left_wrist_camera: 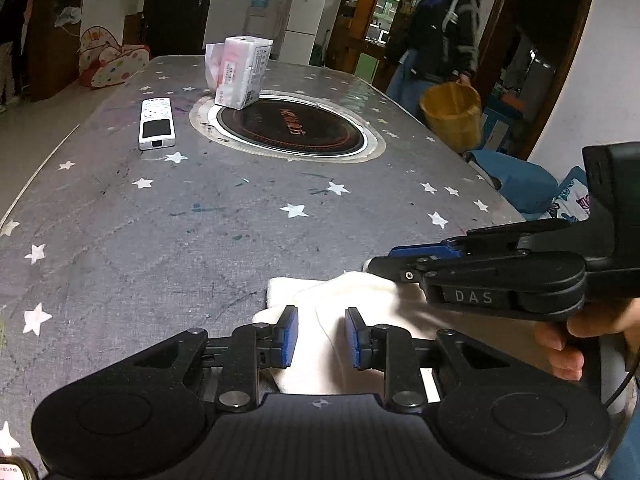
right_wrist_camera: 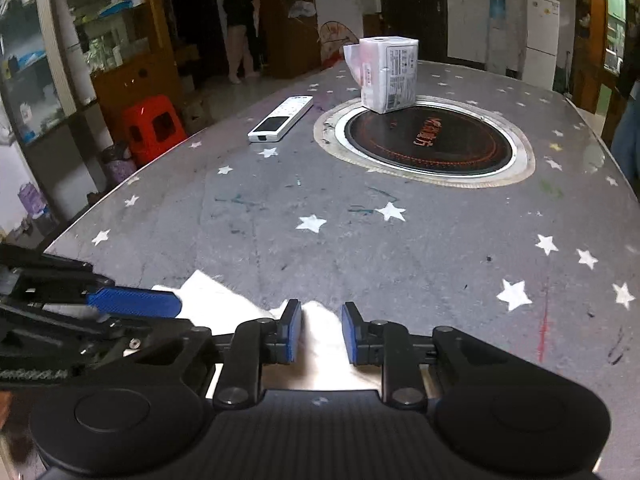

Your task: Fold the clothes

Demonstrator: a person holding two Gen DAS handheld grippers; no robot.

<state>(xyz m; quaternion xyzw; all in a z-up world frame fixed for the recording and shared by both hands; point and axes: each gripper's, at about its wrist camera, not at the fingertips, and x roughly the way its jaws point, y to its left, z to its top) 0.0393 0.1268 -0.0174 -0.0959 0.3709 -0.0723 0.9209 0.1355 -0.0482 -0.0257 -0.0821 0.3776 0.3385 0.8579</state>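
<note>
A white cloth (left_wrist_camera: 360,292) lies bunched at the near edge of the grey star-patterned table (left_wrist_camera: 200,240). My left gripper (left_wrist_camera: 322,336) sits over the cloth's left part. Its blue pads stand a little apart, with cloth showing in the gap and no visible pinch. My right gripper (left_wrist_camera: 382,260) reaches in from the right onto the cloth's far edge. In the right wrist view the cloth (right_wrist_camera: 224,300) rises between the right gripper's (right_wrist_camera: 322,330) parted pads. The left gripper (right_wrist_camera: 180,312) comes in from the left beside it.
A white remote (left_wrist_camera: 157,122) lies mid-table. A tissue pack (left_wrist_camera: 240,72) stands on the rim of a round black inset hob (left_wrist_camera: 292,126). A person (left_wrist_camera: 440,32) stands beyond the table's right side holding a yellow basket (left_wrist_camera: 452,114). A red stool (right_wrist_camera: 154,128) stands to the left.
</note>
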